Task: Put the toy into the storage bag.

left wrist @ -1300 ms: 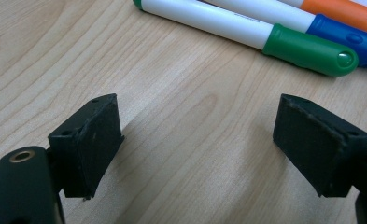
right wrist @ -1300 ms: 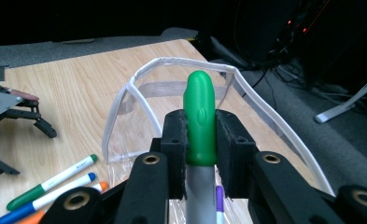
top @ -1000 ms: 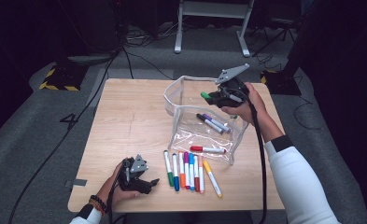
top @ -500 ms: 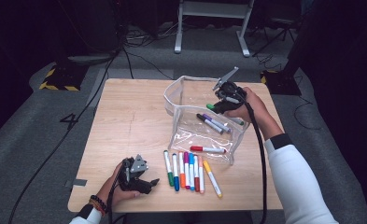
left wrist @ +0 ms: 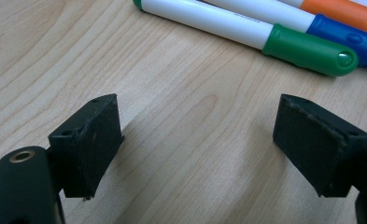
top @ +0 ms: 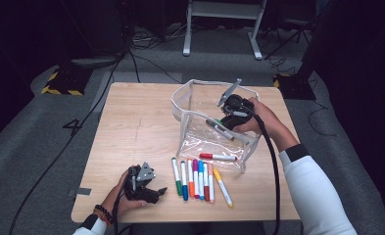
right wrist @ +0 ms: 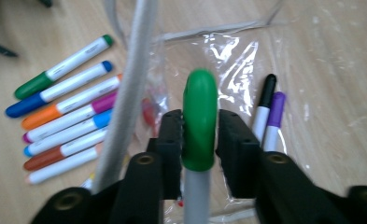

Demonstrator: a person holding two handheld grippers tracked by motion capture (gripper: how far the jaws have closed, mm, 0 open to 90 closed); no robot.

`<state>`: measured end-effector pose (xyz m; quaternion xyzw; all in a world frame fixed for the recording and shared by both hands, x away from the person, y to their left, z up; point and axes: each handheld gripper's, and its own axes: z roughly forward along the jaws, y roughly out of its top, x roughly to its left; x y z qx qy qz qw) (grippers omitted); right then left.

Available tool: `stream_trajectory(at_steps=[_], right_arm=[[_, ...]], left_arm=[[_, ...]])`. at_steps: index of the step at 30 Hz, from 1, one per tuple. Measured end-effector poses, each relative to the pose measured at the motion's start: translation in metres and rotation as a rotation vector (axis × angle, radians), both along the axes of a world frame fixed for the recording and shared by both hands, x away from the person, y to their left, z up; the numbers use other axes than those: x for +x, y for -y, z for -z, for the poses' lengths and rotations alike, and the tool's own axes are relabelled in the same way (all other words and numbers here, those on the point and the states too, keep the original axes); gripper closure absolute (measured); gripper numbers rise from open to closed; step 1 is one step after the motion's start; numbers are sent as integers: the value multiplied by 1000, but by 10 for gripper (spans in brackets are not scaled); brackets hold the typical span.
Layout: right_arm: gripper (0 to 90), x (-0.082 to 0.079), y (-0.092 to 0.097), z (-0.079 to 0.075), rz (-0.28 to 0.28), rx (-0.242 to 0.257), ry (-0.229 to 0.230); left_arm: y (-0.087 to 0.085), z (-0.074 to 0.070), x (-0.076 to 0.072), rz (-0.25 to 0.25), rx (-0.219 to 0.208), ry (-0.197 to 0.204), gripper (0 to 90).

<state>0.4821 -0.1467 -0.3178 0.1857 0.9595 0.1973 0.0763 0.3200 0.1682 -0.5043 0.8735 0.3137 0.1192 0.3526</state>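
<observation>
At the near left of the worktop [top: 131, 122] the left gripper [top: 156, 192] rests in its hand, its fingers [left wrist: 90, 140] well apart with bare wood between them. Just to its right lies the row of markers [top: 196, 178], parallel to one another, long axes running near to far. The green and blue ones [left wrist: 307, 49] are nearest those open fingers, so this hand is much the closer to the row.

Further right the clear pouch [top: 182, 122] stands open-mouthed on the worktop. On its floor lie a red marker [top: 218, 156] near the front wall and a black and a purple one [right wrist: 265, 107] side by side.

At the far right the right gripper [right wrist: 200, 122] reaches in over the pouch's rim. The green marker [right wrist: 200, 93] is between its fingers, which have just been opening, though in the right gripper view the pads lie close against the cap on both sides. The marker's long axis runs along the fingers, cap end out past the tips and pointing down at the pouch floor, to the left of the black and purple pair. The coming move turns on that: judging from these views, the floor lies straight ahead of the cap, inside the walls, so letting go should drop it among the others rather than over the rim
</observation>
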Motion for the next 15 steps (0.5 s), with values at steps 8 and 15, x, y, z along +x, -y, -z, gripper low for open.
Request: stream_trajectory(at_steps=[8, 15], right_arm=[[495, -9, 24, -19, 63, 136, 113], [397, -30, 58, -37, 147, 263, 225]], left_arm=[[0, 0, 0, 1, -1, -1, 157], [0, 0, 0, 0, 0, -1, 156]])
